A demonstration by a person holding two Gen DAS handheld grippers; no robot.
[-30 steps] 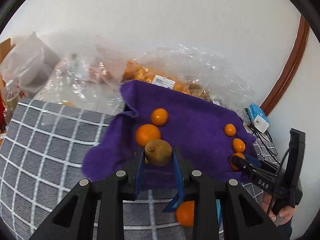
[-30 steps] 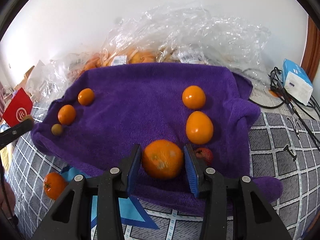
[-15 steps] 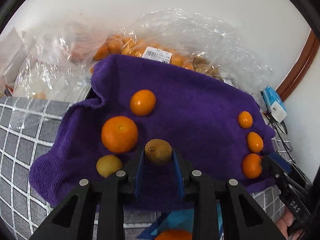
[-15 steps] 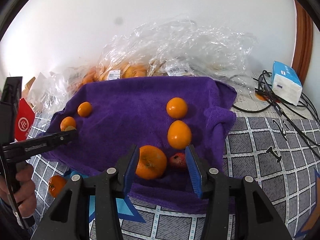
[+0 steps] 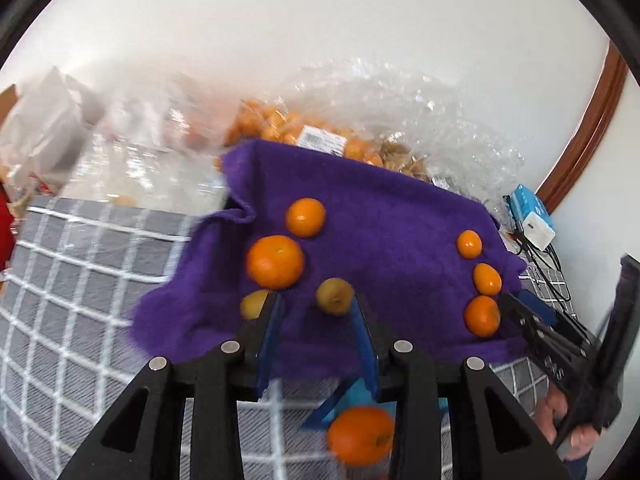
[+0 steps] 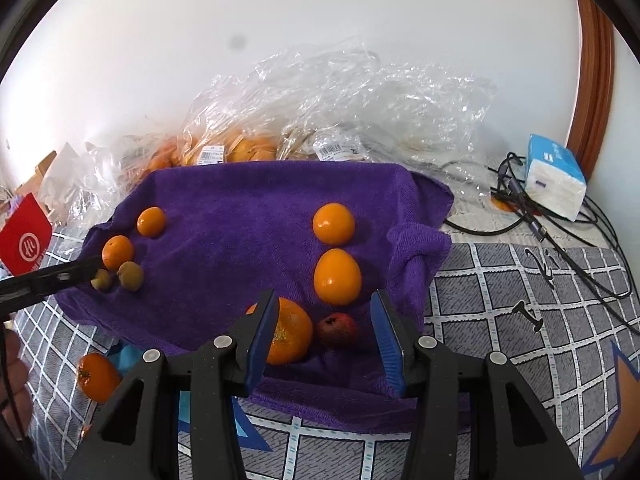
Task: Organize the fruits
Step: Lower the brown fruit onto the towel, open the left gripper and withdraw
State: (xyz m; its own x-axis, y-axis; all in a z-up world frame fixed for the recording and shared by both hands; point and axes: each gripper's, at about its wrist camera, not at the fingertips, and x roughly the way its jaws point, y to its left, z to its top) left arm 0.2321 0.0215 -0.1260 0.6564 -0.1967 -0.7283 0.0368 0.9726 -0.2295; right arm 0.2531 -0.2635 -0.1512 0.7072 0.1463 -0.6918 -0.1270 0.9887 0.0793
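Observation:
A purple towel [image 5: 384, 216] [image 6: 248, 216] lies on the checked table and bears the fruit. My left gripper [image 5: 316, 312] is open; a brown kiwi [image 5: 334, 296] [image 6: 130, 275] rests on the towel between its fingertips, beside a second small yellowish fruit [image 5: 253, 304] and two oranges [image 5: 275, 261]. My right gripper [image 6: 324, 316] is open at the towel's near edge, over a large orange [image 6: 292, 330] and a small red fruit [image 6: 338, 329]. Two more oranges [image 6: 337, 277] lie beyond it. One orange [image 5: 360, 436] [image 6: 96, 376] sits off the towel on the table.
Clear plastic bags of fruit [image 6: 320, 120] are heaped against the white wall behind the towel. A blue-white tissue pack [image 6: 554, 176] and black cables [image 6: 560, 232] lie at the right. A red card [image 6: 24, 240] stands at the left.
My left gripper has opened and let the kiwi down on the towel next to the small yellowish fruit. My right gripper has opened wider and drawn back from the large orange.

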